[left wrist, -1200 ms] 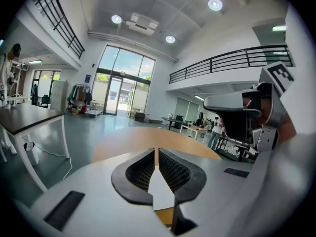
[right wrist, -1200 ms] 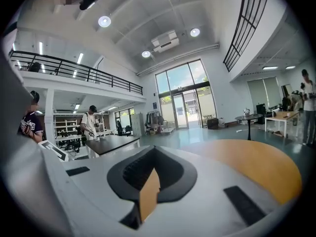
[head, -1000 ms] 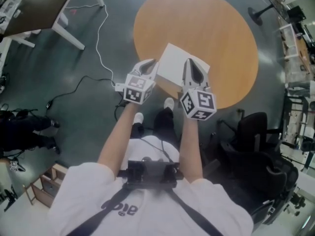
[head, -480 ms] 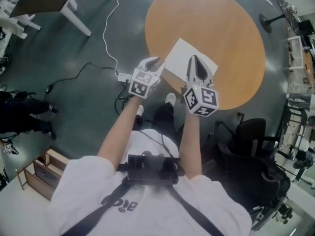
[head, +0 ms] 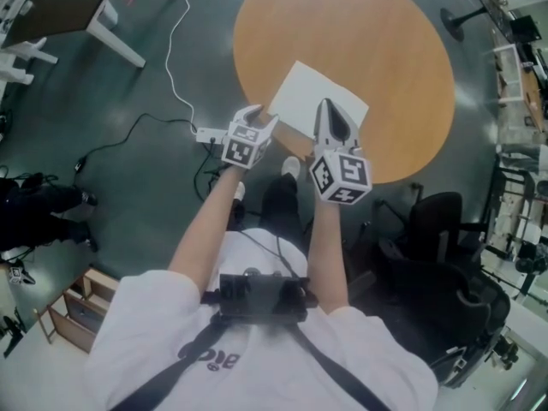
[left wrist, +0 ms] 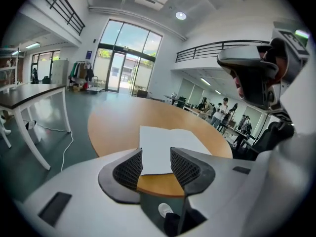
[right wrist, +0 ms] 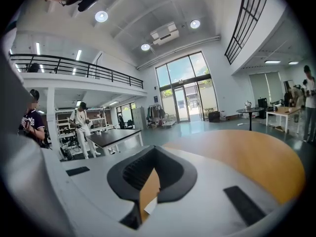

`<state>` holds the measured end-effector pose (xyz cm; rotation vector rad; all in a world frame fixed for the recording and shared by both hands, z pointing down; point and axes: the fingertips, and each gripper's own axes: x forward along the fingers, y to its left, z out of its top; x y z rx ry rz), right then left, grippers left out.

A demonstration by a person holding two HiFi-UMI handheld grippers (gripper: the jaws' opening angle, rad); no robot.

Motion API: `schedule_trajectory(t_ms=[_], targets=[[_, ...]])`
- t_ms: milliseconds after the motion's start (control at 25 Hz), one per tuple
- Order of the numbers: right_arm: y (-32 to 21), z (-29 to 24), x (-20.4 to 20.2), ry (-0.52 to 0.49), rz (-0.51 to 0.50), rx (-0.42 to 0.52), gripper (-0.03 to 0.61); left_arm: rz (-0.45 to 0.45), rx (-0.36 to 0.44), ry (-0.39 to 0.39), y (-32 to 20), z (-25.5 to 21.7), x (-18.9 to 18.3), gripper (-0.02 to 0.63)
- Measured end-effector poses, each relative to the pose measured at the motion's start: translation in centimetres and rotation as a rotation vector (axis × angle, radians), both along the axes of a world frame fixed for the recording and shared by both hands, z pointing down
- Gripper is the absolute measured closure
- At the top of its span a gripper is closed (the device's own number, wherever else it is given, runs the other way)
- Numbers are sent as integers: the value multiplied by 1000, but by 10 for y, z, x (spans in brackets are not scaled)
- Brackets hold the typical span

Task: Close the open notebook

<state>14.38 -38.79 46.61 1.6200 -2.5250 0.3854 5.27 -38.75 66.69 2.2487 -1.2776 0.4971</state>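
Notebook (head: pixel 300 97) partly covered
Your right gripper (head: pixel 329 108) hides its 5 o'clock corner; that gripper's view shows only a white sliver.

Bright daylight from tall windows (left wrist: pixel 126 58); fisheye-warped, dark-cornered edges.

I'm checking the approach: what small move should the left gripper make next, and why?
Probably ease the left gripper forward to the near edge of the open notebook: the fingers stand apart, holding nothing, and the notebook lies flat on the round table just ahead.
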Motion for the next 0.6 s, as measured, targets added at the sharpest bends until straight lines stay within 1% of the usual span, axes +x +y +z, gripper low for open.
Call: schedule_trajectory(t_ms=[200, 320, 480, 600], targets=[[5, 11, 12, 14, 3, -27, 555, -8, -71, -46, -3, 33, 6, 439], [4, 16, 21, 21, 9, -42, 555, -34, -115, -79, -8, 48, 4, 439], [3, 25, 30, 29, 21, -66, 555, -58, -155, -76, -13, 63, 4, 439], [2, 30, 35, 32, 28, -78, 555, -63, -166, -81, -18, 65, 5, 440]])
